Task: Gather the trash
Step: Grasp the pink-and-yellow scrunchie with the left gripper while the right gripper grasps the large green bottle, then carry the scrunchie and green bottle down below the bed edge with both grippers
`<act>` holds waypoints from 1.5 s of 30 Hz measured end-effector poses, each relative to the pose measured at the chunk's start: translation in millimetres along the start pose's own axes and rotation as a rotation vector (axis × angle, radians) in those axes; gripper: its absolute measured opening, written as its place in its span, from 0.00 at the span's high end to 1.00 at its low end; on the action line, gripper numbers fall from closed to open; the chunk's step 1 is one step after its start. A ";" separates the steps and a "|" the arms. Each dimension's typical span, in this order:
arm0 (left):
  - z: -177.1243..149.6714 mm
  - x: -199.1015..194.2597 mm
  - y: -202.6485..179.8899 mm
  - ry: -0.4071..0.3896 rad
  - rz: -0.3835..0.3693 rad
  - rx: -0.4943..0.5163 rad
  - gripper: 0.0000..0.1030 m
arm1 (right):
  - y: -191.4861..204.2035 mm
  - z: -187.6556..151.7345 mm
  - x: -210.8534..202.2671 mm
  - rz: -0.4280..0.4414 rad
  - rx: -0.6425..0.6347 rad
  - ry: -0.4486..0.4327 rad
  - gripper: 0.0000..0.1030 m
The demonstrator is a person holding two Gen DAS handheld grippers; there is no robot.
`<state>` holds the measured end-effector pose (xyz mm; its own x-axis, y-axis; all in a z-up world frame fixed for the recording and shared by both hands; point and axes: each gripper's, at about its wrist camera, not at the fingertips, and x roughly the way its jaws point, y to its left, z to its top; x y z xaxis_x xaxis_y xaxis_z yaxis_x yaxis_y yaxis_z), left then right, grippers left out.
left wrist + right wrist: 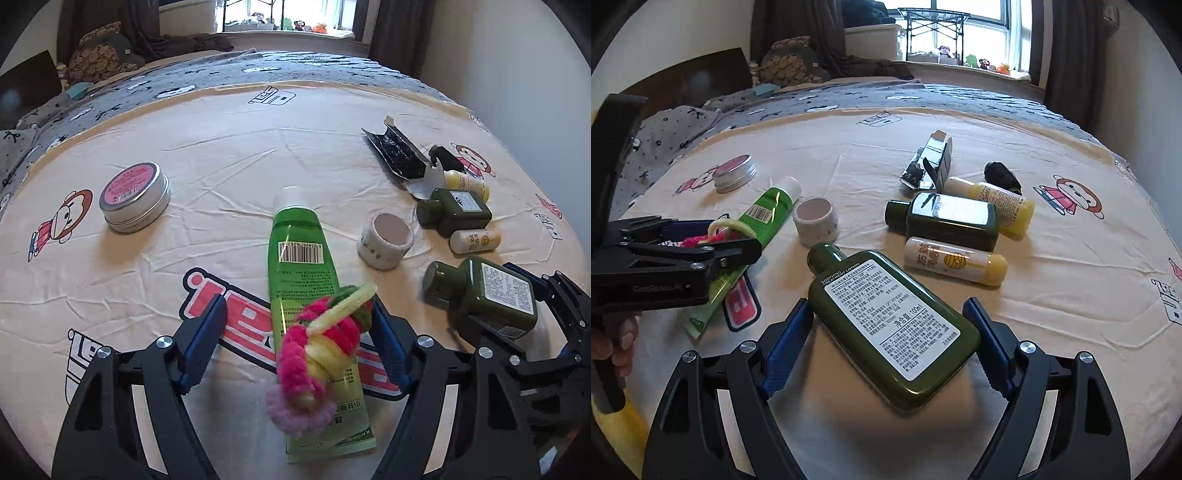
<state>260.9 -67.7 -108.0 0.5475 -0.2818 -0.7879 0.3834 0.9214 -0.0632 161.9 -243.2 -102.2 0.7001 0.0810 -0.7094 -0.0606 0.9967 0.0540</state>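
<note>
**Both grippers straddle items on the cartoon-print bedsheet**

The left gripper (299,332) hangs over the near part of the bedsheet (229,155) with its jaws spread wide. Between the blue pads (207,343) lies a twisted bundle of pink, yellow and green chenille stems (321,347), resting on top of a green tube (306,280) whose white cap points toward the far edge of the sheet. The right-hand pad is just beside the bundle; whether it touches cannot be told.

The right gripper (886,339) is also spread wide, one pad on each side of a dark green lotion bottle (890,325) that lies flat, label up, cap pointing away. The pads stand close to the bottle's sides; contact cannot be confirmed.

Farther out on the sheet, beyond that bottle, lie a second dark green bottle (949,218), two small yellow bottles (960,262) (1001,203), a torn silver-and-black carton (931,162) and a black wad (1001,173). A white roll of tape (816,221) stands between the tube and the bottles. A round metal tin with a pink label (135,197) sits toward the left edge, well apart from the rest.
</note>
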 end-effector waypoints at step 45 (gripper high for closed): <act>-117.8 -139.6 -30.3 -0.166 -0.049 0.098 0.74 | 6.6 -103.8 -137.4 -0.007 0.009 -0.097 0.19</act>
<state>85.2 -24.8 -68.3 0.6383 -0.3732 -0.6732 0.4787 0.8774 -0.0325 -8.6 -248.3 -77.3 0.7662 0.0733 -0.6384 -0.0493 0.9973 0.0553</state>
